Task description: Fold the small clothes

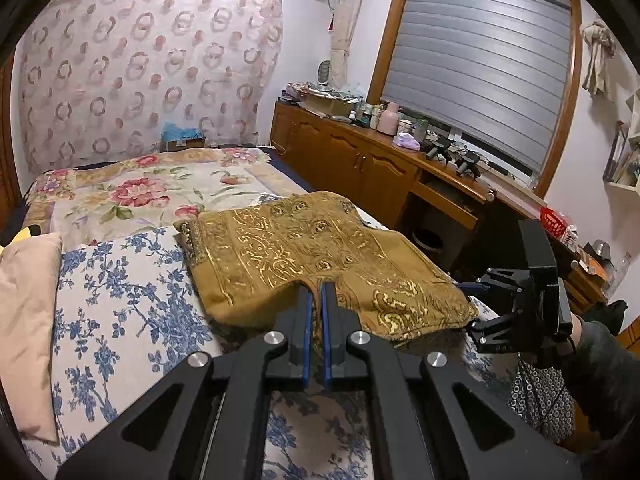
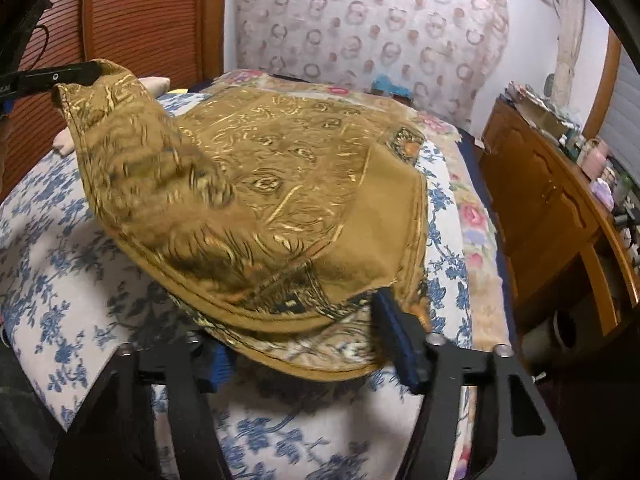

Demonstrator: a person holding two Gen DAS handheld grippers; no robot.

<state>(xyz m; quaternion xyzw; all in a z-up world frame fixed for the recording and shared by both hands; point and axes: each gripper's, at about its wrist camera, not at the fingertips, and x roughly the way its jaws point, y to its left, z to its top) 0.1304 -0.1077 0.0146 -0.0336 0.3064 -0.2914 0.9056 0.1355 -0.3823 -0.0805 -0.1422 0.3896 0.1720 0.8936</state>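
While clamped shut on a raised fold of the gold garment (image 1: 320,248), left gripper (image 1: 316,292) nearer; right gripper (image 2: 320,336) half-spread, hem between unpressed jaws, cloth ahead.

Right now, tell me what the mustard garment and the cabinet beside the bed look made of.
Mustard garment: thin woven cloth, apparently; it drapes and creases, and its gold print glints like metallic foil. Cabinet: wood or wood veneer, probably varnished; warm brown panelled doors with a light sheen.
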